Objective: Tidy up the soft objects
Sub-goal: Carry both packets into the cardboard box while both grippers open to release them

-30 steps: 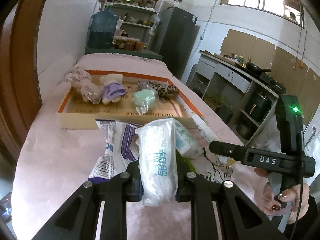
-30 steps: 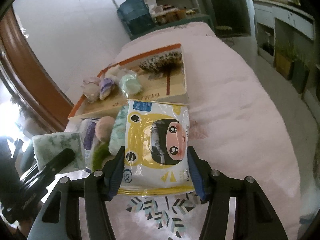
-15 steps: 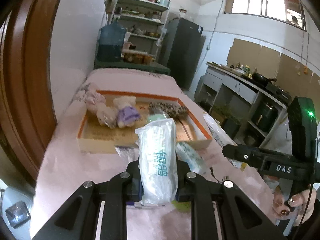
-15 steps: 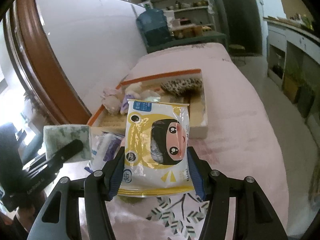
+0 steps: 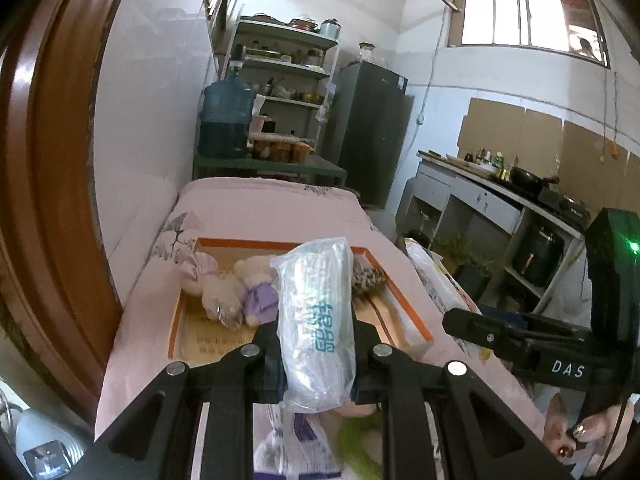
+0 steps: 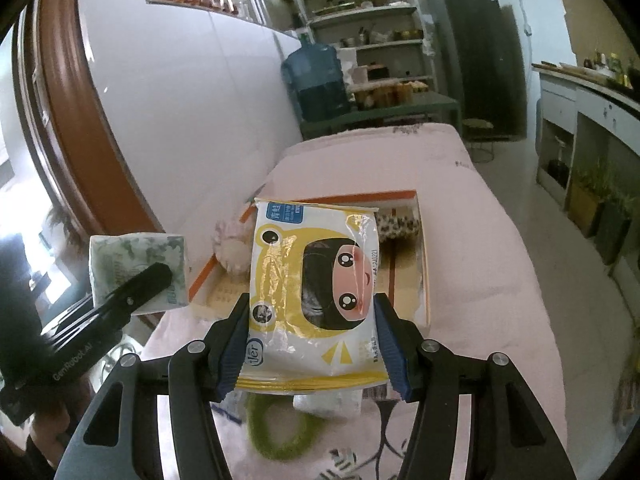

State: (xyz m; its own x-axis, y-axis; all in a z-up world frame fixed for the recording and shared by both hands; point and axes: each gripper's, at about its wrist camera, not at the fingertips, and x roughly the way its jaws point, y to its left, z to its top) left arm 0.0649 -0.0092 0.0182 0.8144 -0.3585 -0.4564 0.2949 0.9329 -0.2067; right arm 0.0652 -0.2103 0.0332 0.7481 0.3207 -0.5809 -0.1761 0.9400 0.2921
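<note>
Both packs lifted off the bed since 1 second ago. Left gripper (image 5: 318,364) clamps tissue pack (image 5: 316,320); right gripper (image 6: 312,340) clamps yellow wipes pack (image 6: 316,292). Beyond: tray (image 5: 400,292) holding 2 plush toys (image 5: 236,292). Remaining near: green ring (image 6: 276,428), purple-printed packet (image 5: 296,448).

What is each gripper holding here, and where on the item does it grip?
The left gripper clamps a clear tissue pack across its lower part. The right gripper clamps a yellow cartoon-face pack by its two side edges, near the bottom.
</note>
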